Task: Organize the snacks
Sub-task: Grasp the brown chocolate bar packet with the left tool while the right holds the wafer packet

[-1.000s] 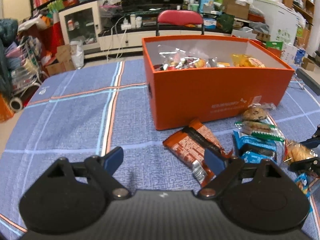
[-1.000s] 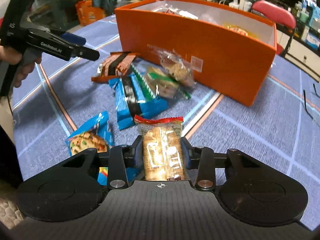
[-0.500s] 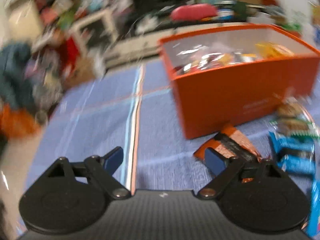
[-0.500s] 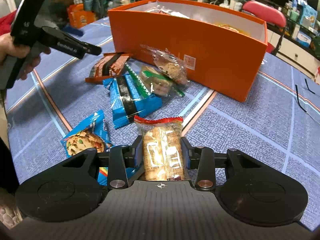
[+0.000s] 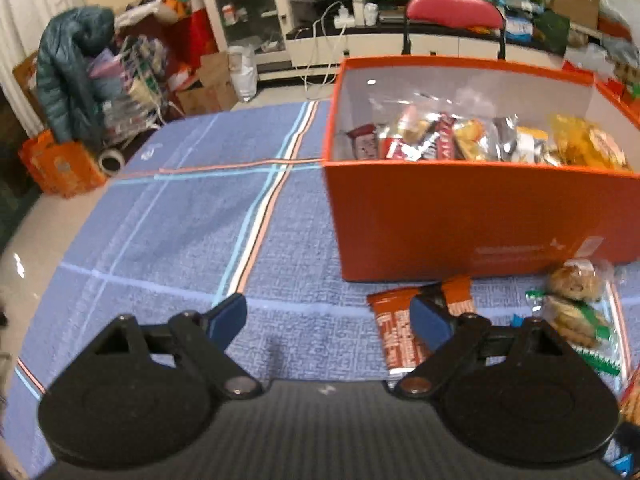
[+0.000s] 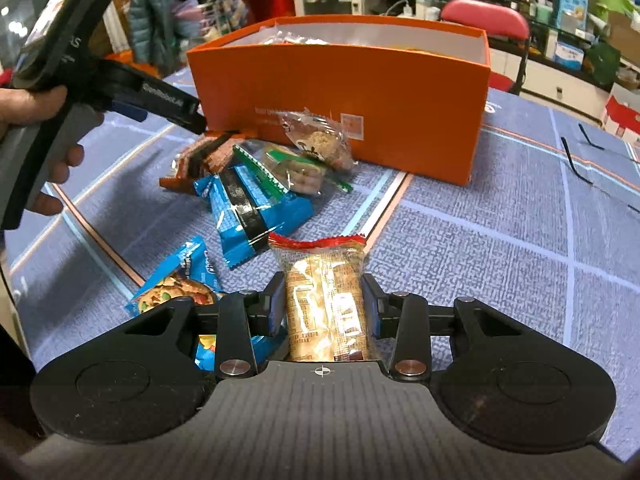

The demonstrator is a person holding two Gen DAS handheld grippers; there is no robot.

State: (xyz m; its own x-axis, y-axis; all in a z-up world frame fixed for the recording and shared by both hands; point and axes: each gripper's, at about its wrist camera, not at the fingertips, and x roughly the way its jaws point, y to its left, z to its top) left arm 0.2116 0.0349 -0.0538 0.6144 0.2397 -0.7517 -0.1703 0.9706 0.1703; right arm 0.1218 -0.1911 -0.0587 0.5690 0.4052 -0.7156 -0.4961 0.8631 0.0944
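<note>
While the right gripper (image 6: 323, 308) is clamping a snack bar (image 6: 325, 300), the left gripper (image 5: 326, 320) is hovering, fingers apart, near the orange box (image 5: 480, 220).

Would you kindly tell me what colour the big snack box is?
The snack box is orange outside, pale inside; the left wrist view shows this best.

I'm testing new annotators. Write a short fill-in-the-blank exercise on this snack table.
1. The right gripper is shut on a clear-wrapped ____ bar with a red top seal.
2. The left gripper is ____ and holds nothing.
3. The snacks go into the rectangular cardboard box, coloured ____.

Missing words: cracker; open; orange
</note>
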